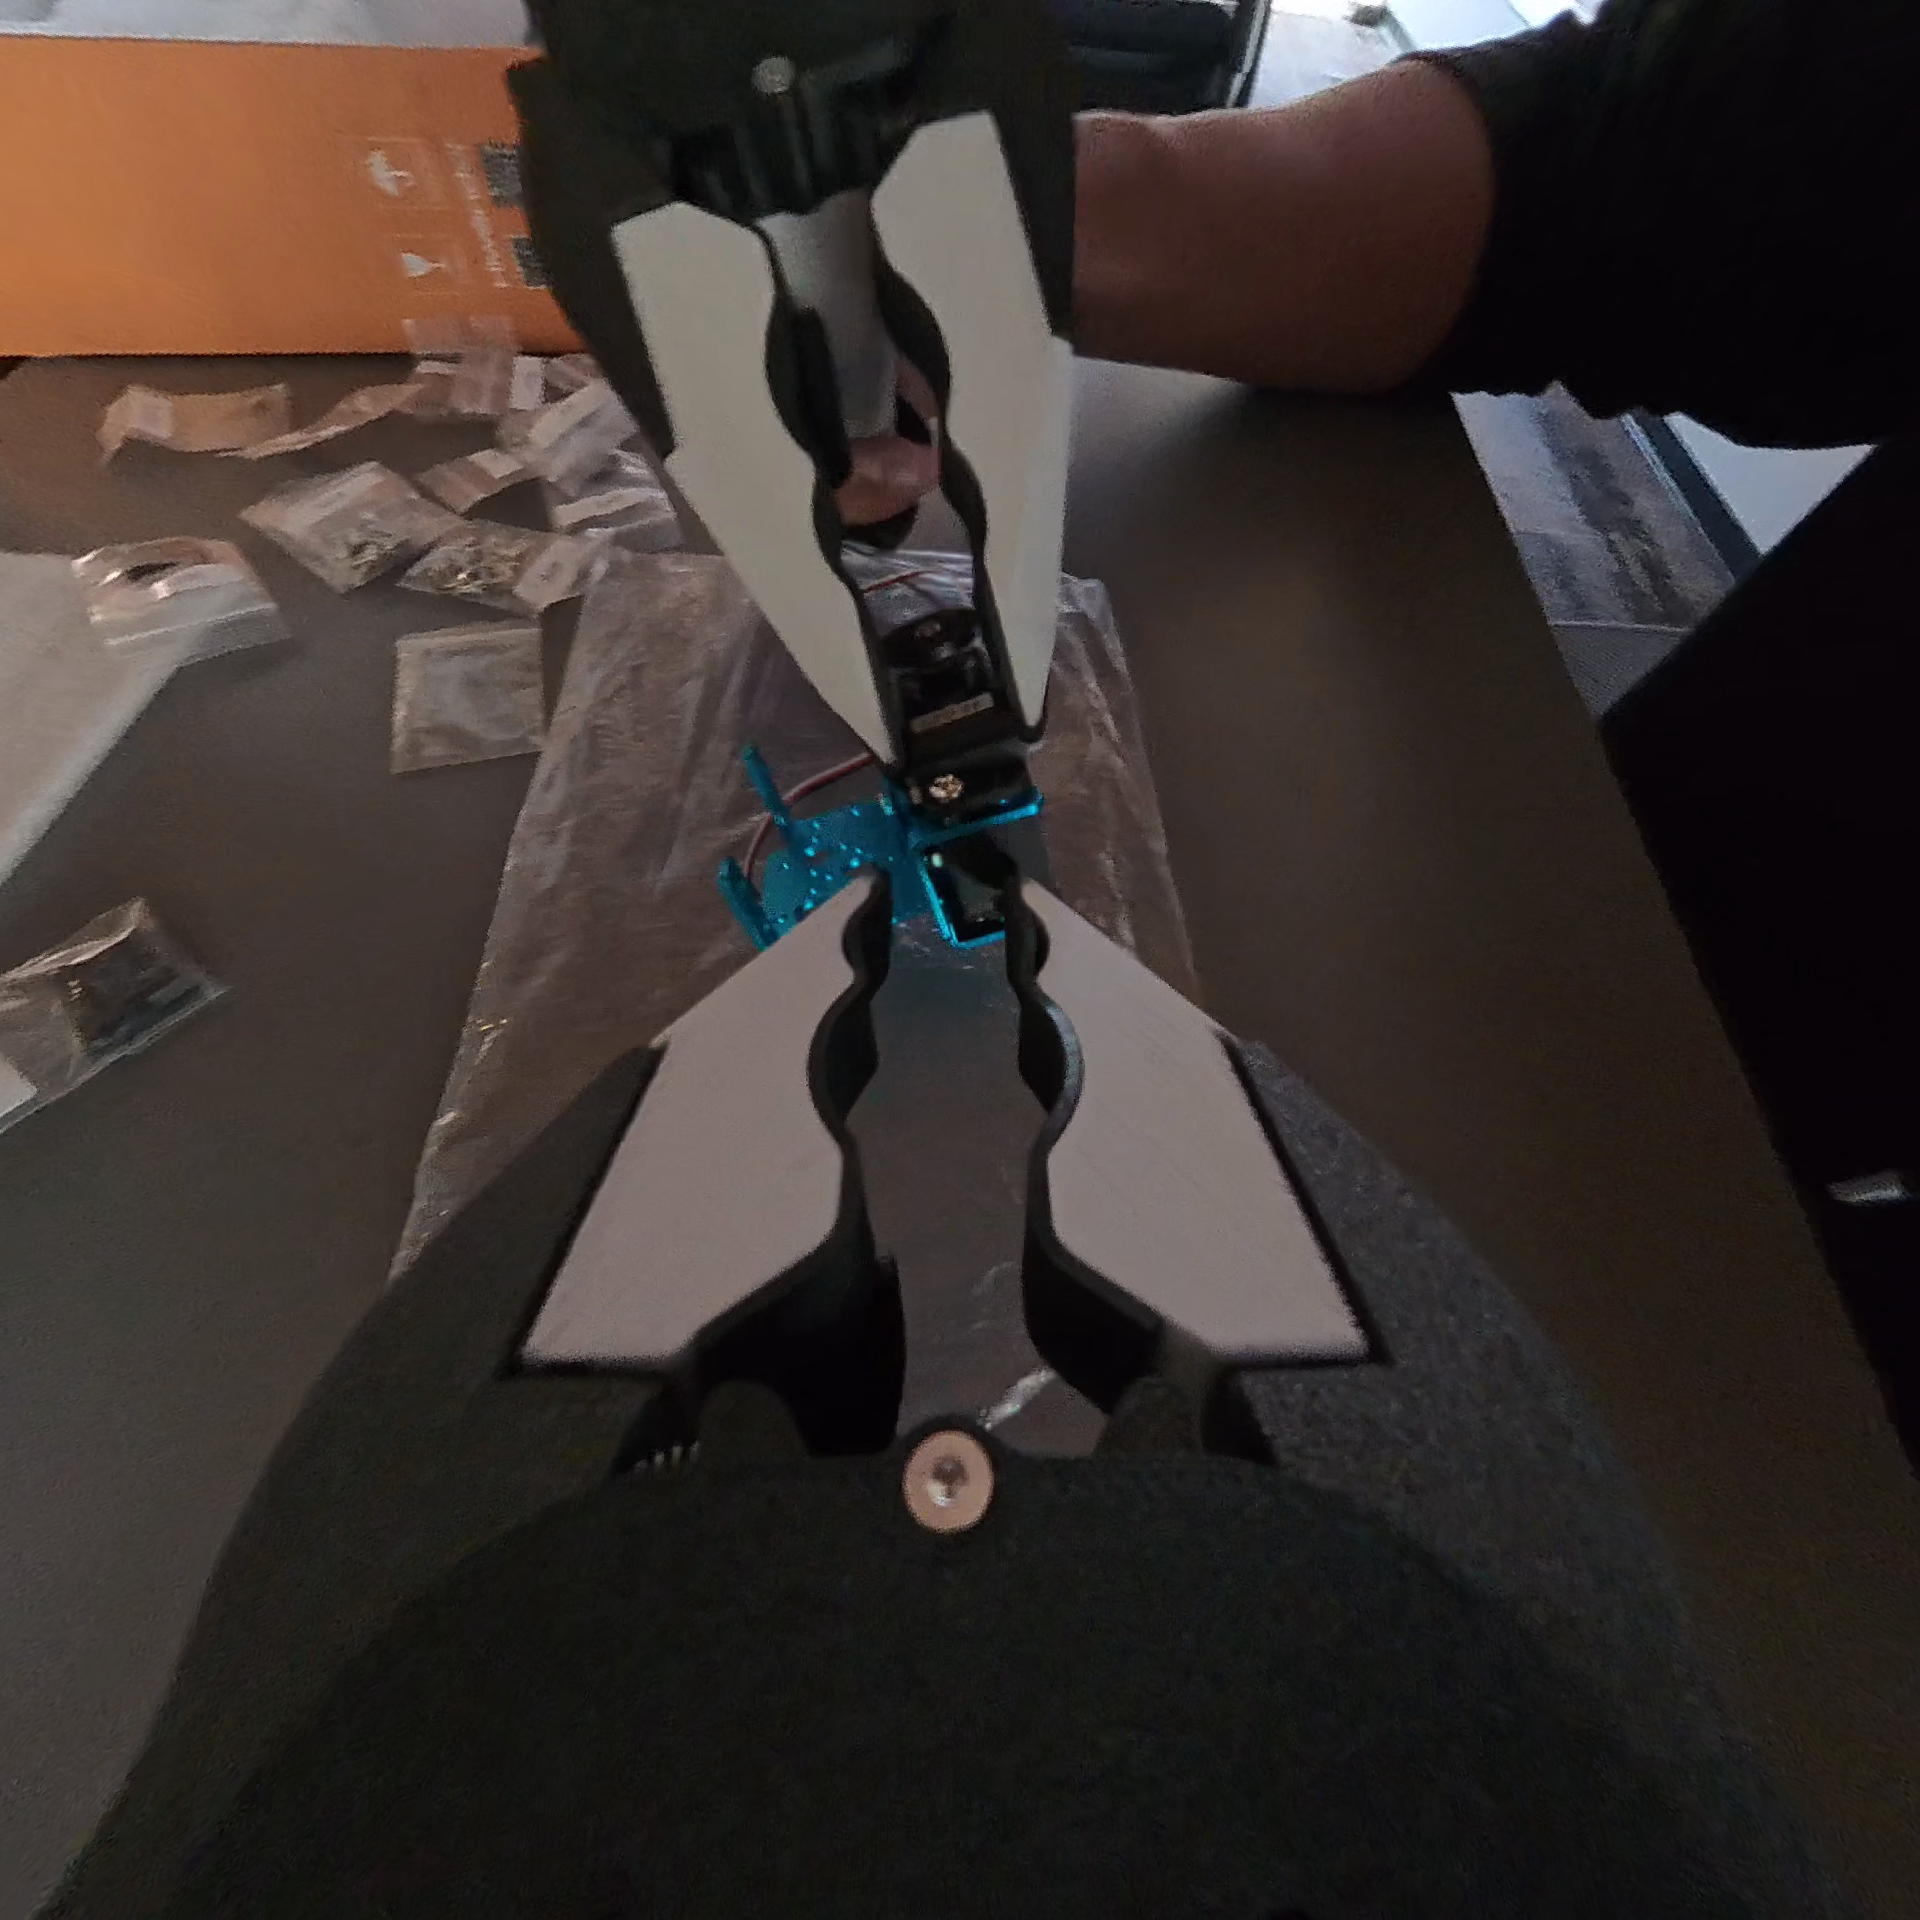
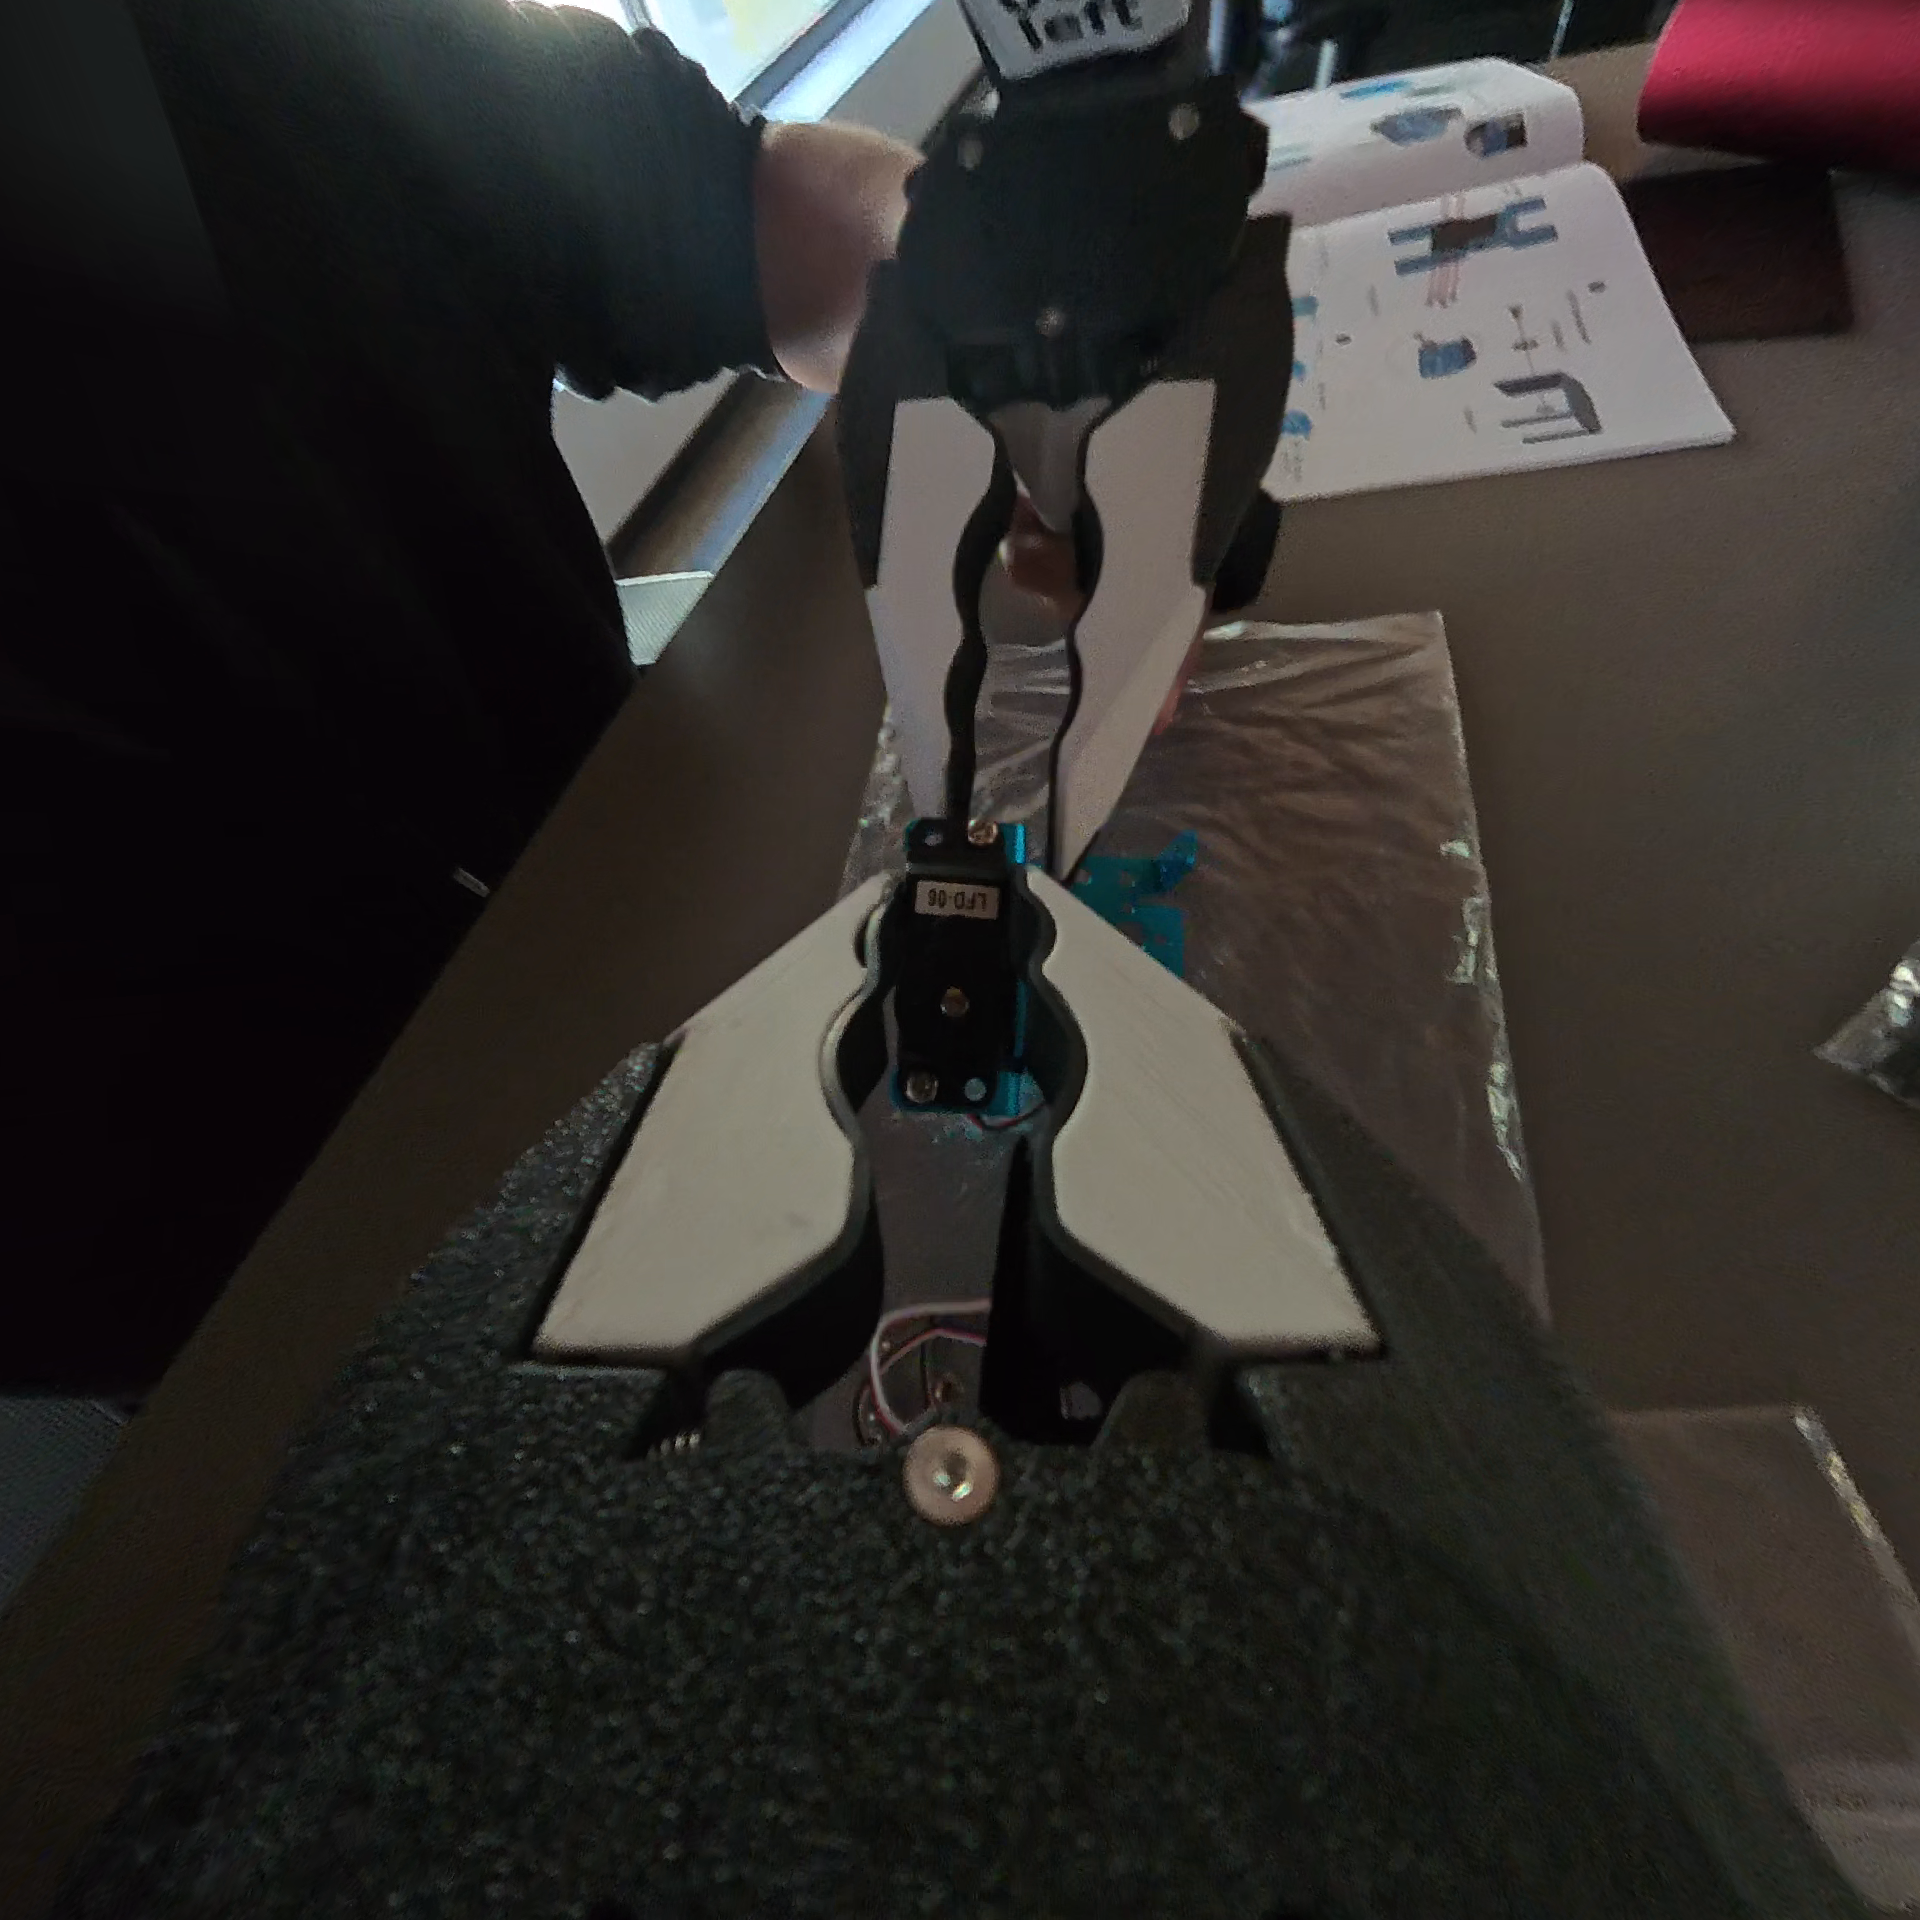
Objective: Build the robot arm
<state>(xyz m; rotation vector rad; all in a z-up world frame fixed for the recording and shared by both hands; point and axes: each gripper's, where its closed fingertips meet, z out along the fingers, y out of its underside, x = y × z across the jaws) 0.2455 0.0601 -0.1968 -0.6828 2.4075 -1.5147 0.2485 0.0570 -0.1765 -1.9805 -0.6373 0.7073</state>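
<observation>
The small black motor block with its shiny blue metal bracket (image 2: pixel 961 997) sat between the right gripper (image 2: pixel 951 914) fingers, pinched tight. It looked hard, light and a bit slippery; the flat black sides seemed best to hold. The left gripper (image 1: pixel 945 894), just across, nipped another black block (image 1: pixel 982 883) on the same blue piece. Two grippers, one blue piece, many little clear bags (image 1: pixel 416 520) off to the left gripper's left side.

On the dark brown table (image 1: pixel 1299 727) lies a clear crinkled plastic sheet (image 1: pixel 644 748). Above it the left gripper (image 1: pixel 951 883) and the right gripper (image 1: pixel 961 743) meet tip to tip around a black servo in a blue metal bracket (image 1: pixel 935 831). Left of the sheet in the left wrist view lie small clear plastic parts bags (image 1: pixel 416 530), and behind them an orange cardboard box (image 1: pixel 239 197). In the right wrist view an open white instruction booklet (image 2: pixel 1507 312) lies beyond the sheet.
</observation>
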